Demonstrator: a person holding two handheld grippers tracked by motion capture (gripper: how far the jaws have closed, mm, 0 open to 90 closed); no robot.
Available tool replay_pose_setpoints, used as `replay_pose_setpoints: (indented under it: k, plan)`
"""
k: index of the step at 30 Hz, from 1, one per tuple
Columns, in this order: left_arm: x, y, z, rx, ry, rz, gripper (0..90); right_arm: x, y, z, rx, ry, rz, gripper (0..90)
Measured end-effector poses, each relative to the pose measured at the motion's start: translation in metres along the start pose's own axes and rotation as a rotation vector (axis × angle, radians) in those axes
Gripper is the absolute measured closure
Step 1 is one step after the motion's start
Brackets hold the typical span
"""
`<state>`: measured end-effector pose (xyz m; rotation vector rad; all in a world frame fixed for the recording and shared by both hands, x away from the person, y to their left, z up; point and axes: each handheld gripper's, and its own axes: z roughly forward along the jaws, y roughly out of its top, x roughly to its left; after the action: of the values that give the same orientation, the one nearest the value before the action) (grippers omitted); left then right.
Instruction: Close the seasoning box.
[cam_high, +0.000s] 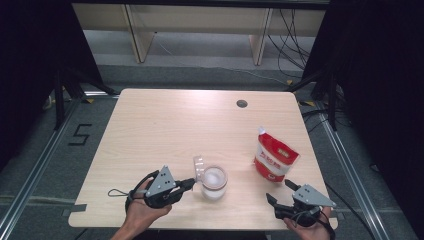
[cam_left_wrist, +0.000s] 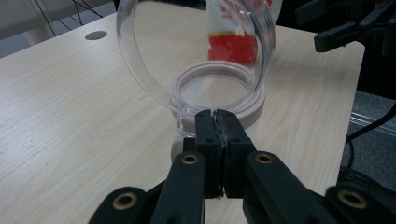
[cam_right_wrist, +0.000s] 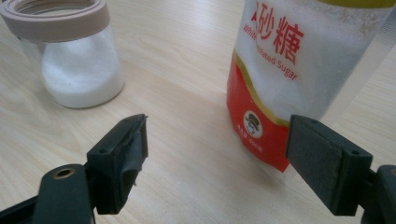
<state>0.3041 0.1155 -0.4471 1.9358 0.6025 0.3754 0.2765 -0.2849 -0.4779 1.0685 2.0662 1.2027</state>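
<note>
While the left hand-held gripper (cam_left_wrist: 215, 122) pinches the tab of the flipped-up clear lid (cam_left_wrist: 196, 51), the glass jar (cam_high: 214, 183), pink-rimmed and part full of white sugar, stands near the surface's (cam_high: 165, 125) front edge. Right hand-held gripper (cam_right_wrist: 217, 149) spread, facing red-white sugar pouch (cam_right_wrist: 299, 70).

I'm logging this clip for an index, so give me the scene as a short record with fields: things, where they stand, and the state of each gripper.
surface: wooden table
jar: glass jar with a pinkish rim, part full of white grains, near the front edge
lid: clear hinged lid, flipped open, upright
bag: red and white sugar bag, standing right of the jar
left gripper: jaws shut at the jar's rim, by the lid's hinge
right gripper: jaws open, empty, facing the bag
</note>
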Motion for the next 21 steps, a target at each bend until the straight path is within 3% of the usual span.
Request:
replay_pose_setpoints:
  k: [5,10,12,13,15,16,17,18,21]
  plan:
    - [0.0002,0.0006,-0.0003,0.01,-0.007,0.012,84.6,-0.0004,0.0001,-0.0007,0.004,-0.009,-0.005,22.2]
    - [-0.0009,-0.0003,-0.0012,0.004,-0.014,-0.044,74.5,-0.0003,0.0,-0.0005,0.006,-0.006,-0.004,22.3]
    - [0.0029,0.0,-0.0013,0.015,-0.031,-0.035,64.2,-0.0003,0.0,-0.0002,0.003,-0.002,-0.002,22.3]
    - [0.0019,-0.0008,-0.0015,0.019,-0.022,-0.085,59.5,-0.0002,0.0,-0.0002,0.002,-0.002,-0.002,22.3]
    - [0.0046,-0.0024,-0.0003,0.019,-0.033,-0.102,53.8,-0.0003,-0.0001,-0.0001,0.003,-0.003,-0.003,22.3]
    - [0.0041,-0.0026,-0.0008,0.03,-0.017,-0.111,51.4,0.0002,0.0001,-0.0001,0.001,0.001,0.005,22.4]
    - [0.0063,-0.0027,-0.0011,0.034,-0.013,-0.086,48.6,0.0003,0.0001,-0.0002,0.001,0.002,0.003,22.3]
    - [0.0059,-0.0038,-0.0004,0.032,-0.011,-0.116,45.2,0.0009,0.0001,-0.0007,0.012,0.007,0.011,22.3]
    - [0.0077,-0.0042,-0.0015,0.036,-0.014,-0.111,38.2,0.0003,0.0001,-0.0001,0.001,0.002,0.005,22.3]
